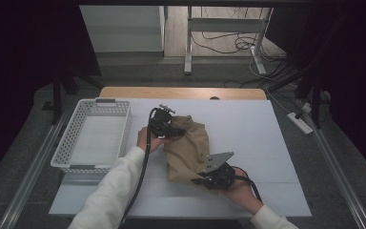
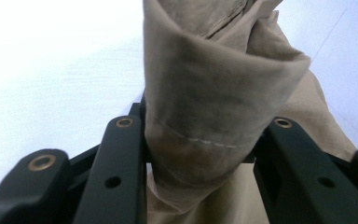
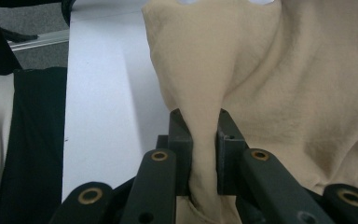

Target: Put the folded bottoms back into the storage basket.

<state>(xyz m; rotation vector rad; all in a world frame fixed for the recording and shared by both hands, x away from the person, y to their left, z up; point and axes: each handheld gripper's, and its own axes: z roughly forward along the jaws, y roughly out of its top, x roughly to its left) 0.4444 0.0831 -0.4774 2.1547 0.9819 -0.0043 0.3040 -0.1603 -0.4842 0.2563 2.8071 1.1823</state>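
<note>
At the left of the white table (image 1: 267, 138), seen from above, a white perforated basket (image 1: 95, 136) stands with nothing visible inside it, just beside your left hand (image 1: 145, 141). You hold the left gripper (image 1: 164, 125) at the far, upper end of a tan cloth (image 1: 188, 148), which lies bunched near the middle of the table, to the right of the basket and apart from it. Your white sleeve (image 1: 112, 191) runs up from the bottom edge, with the gripper's black cable (image 1: 140, 183) trailing along it.

In the left gripper view, your jaws stand fairly wide and are clamped around a thick, rolled fold of the cloth (image 2: 214, 102), its stitched hem showing between them; the bright table (image 2: 51, 70) lies behind.

Farther right in the high view, your right gripper (image 1: 205, 180) grips the cloth's near, lower edge, its grey three-cornered plate (image 1: 218, 161) lying over the fabric and your right hand (image 1: 240, 191) cupped beneath.

In the right gripper view, those jaws are drawn narrow and pinch a thin ridge of the cloth (image 3: 284, 93), which spreads out above and to the right of them. The table (image 3: 107, 93) runs up the left of that view.

Beyond the table's far edge, a pale desk frame (image 1: 228, 28) and loose cables (image 1: 238, 43) sit on the floor.
</note>
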